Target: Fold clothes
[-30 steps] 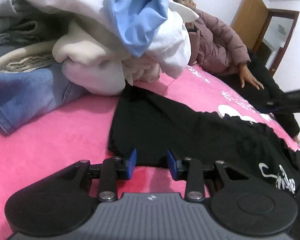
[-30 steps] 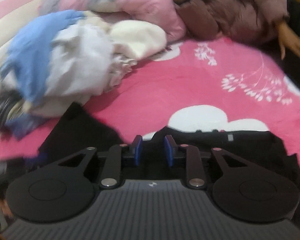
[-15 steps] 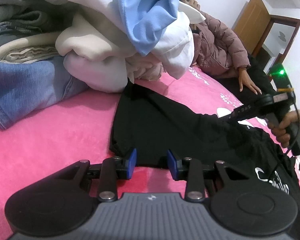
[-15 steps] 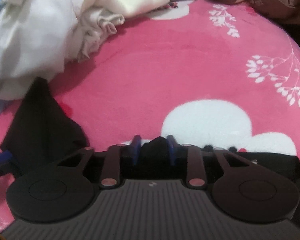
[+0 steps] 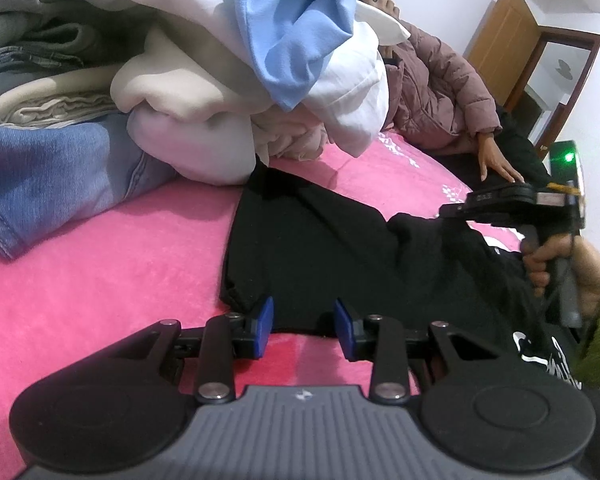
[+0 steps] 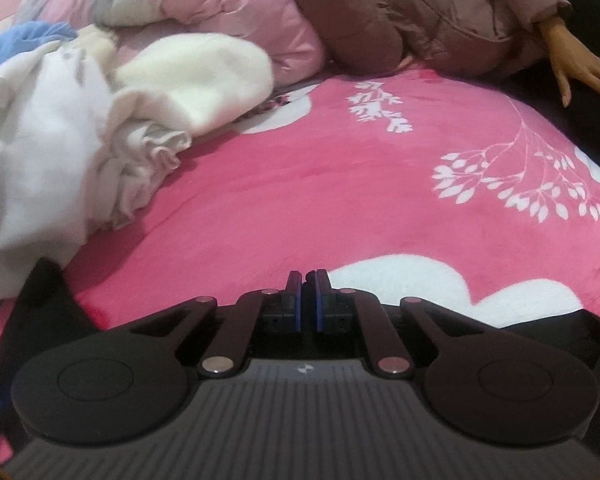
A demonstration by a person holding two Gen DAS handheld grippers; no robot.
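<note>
A black garment [image 5: 340, 248] with white lettering lies spread on the pink blanket [image 5: 100, 280]. My left gripper [image 5: 303, 322] rests at its near hem, jaws open, with the hem's edge lying flat between the blue pads [image 5: 265, 318]. In the left wrist view, a hand holds my right gripper [image 5: 446, 211] at the garment's far edge, where the cloth rises in a small peak. In the right wrist view that gripper [image 6: 305, 282] has its pads together, pinching a thin fold of the black garment [image 6: 44, 304], whose dark cloth spreads under the fingers.
A heap of unfolded clothes [image 5: 228, 80], white, cream and light blue with jeans [image 5: 60, 176] below, sits just beyond the garment on the left. A person in a mauve padded jacket [image 5: 432, 92] lies at the back, one hand [image 5: 496, 164] on the bed. A pink pillow [image 6: 220, 12] lies behind.
My right gripper came down onto the garment's far edge and its jaws closed on the cloth. The left gripper stayed where it was, still open.
</note>
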